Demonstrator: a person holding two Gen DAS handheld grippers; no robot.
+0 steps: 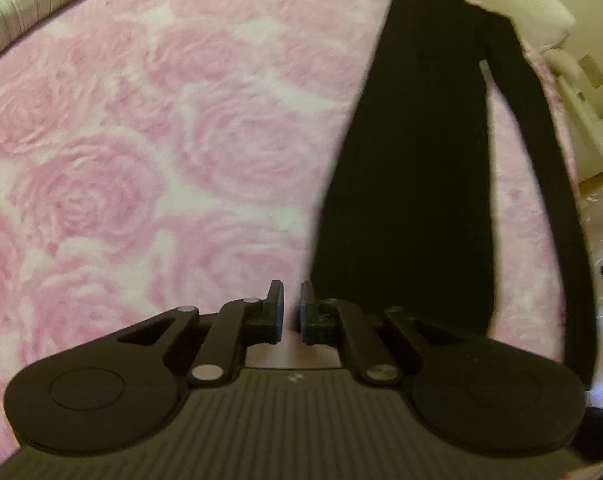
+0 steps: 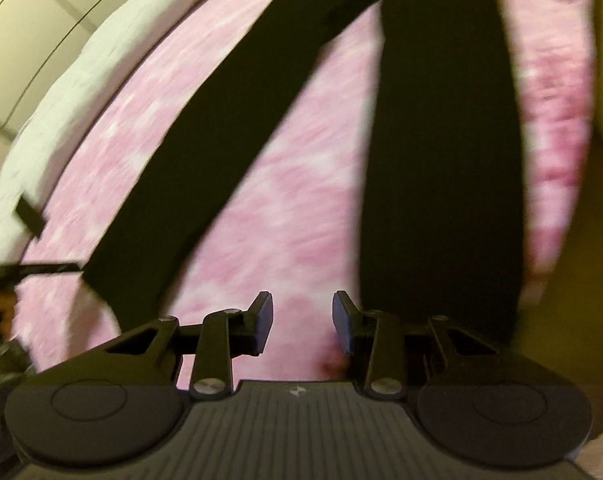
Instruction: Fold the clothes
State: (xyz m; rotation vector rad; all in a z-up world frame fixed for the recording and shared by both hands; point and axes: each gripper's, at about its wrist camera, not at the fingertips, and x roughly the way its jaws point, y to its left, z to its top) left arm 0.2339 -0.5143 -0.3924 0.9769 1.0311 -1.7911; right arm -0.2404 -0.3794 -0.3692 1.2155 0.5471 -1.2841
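Left wrist view: left gripper (image 1: pixel 291 306) jaws stood at narrow gap, empty, over rose-print blanket (image 1: pixel 141 152); black garment (image 1: pixel 413 184) lay right.

Right wrist view: right gripper (image 2: pixel 301 320) jaws part-open, empty; black garment (image 2: pixel 445 160) spread ahead, sleeve (image 2: pixel 205 160) angled left. Judged between folds; next move needs sleeve grasp.

A black garment (image 1: pixel 413 184) lies spread flat on a pink rose-patterned blanket (image 1: pixel 149 152), its long body running away from the cameras. One narrow sleeve (image 2: pixel 205 160) angles outward from the body, pink fabric showing in the wedge between them.
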